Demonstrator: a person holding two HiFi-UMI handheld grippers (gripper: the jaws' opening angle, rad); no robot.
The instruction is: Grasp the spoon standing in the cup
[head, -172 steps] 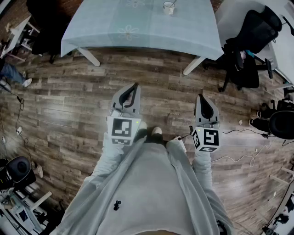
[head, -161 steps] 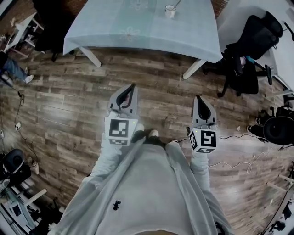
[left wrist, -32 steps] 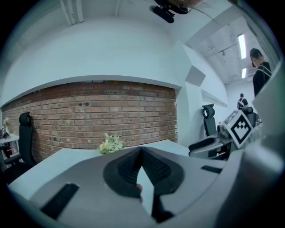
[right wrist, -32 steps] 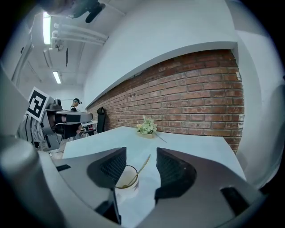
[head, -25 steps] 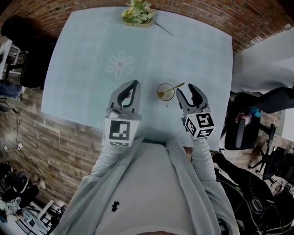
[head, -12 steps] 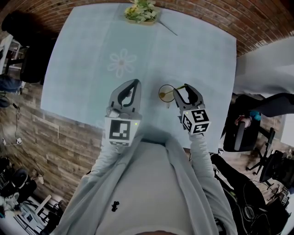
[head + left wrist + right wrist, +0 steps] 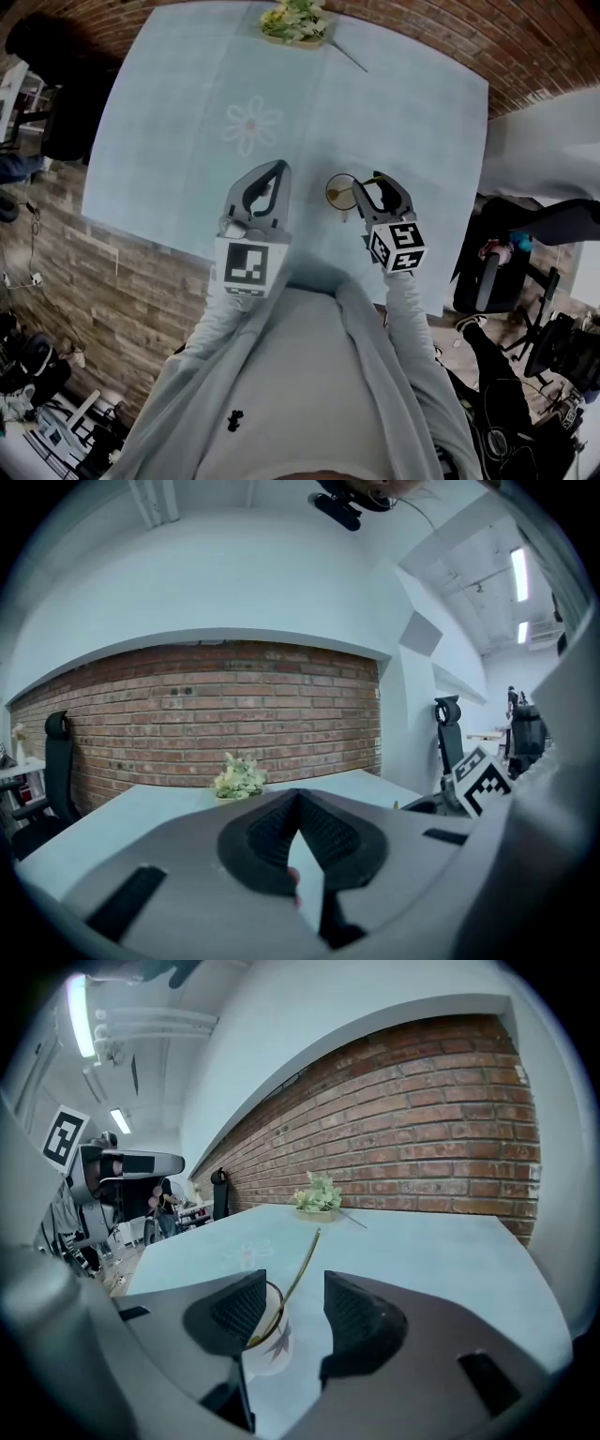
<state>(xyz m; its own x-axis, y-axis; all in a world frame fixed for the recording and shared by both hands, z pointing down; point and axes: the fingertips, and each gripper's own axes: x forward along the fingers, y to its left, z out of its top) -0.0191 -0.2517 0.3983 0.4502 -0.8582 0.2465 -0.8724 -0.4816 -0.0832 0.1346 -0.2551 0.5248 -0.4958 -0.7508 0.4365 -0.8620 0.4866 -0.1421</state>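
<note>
My right gripper (image 7: 293,1305) has its fingers spread with the spoon (image 7: 302,1265) handle between them. It slants from the cup (image 7: 265,1342) at 7 o'clock up toward 1. Cup's on the worktop (image 7: 422,1241). My left gripper (image 7: 298,803) is pinched shut, empty, farther off.

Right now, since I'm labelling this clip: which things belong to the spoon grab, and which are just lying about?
In the job: spoon, cup, right gripper with jaws apart around the spoon handle.
Just lying about: flower arrangement at the table's far edge, office chair, left gripper with jaws shut on nothing.
</note>
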